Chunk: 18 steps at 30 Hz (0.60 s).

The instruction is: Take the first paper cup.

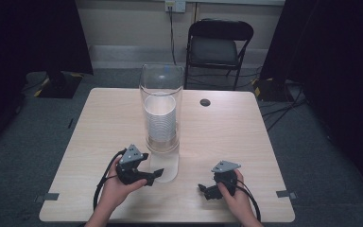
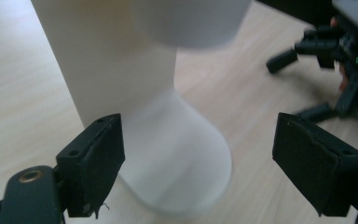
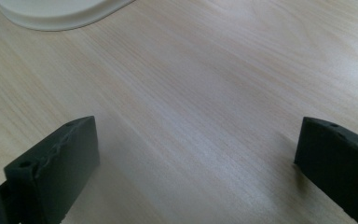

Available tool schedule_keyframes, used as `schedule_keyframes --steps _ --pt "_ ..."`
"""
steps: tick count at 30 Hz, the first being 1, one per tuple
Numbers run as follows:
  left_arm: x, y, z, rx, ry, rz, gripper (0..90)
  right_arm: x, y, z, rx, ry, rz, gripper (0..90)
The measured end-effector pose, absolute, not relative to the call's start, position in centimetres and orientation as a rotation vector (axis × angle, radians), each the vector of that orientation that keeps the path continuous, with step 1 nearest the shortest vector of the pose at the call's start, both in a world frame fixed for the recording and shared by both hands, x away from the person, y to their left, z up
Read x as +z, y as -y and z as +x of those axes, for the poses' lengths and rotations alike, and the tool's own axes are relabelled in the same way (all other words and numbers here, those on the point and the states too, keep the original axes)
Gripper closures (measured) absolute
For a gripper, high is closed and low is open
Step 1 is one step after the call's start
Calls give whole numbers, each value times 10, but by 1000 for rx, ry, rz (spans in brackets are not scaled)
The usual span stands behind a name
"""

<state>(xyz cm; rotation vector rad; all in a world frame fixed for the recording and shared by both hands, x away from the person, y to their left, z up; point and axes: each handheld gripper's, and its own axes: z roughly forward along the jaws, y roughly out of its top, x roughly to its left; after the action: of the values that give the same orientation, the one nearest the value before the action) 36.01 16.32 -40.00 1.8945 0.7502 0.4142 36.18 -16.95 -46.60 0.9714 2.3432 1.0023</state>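
The table (image 1: 227, 137) spans the centre of the high view. A clear tube (image 1: 161, 113) holding stacked cups (image 1: 161, 124) stands at centre frame. One white cup (image 2: 182, 158) sits below it, between the released left gripper (image 1: 152, 177) jaws, untouched. The right gripper (image 1: 203, 189), lower right, is released, empty.

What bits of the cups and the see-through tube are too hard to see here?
- Cups, high view: too small to count.
- Tube base, high view: hidden behind the left tool.
- Tube top, left gripper view: cut off by the upper edge, blurred.
- White base, right gripper view: cut off by the top edge.
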Motion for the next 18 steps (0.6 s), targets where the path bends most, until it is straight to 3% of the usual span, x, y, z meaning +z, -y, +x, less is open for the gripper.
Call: schedule_keyframes --steps 11,18 --pt "-384 -147 372 476 -748 1827 207 -466 169 362 1003 -2343 973 0" --pt "-385 -144 377 520 -706 1812 351 -466 169 362 1003 -2343 973 0"
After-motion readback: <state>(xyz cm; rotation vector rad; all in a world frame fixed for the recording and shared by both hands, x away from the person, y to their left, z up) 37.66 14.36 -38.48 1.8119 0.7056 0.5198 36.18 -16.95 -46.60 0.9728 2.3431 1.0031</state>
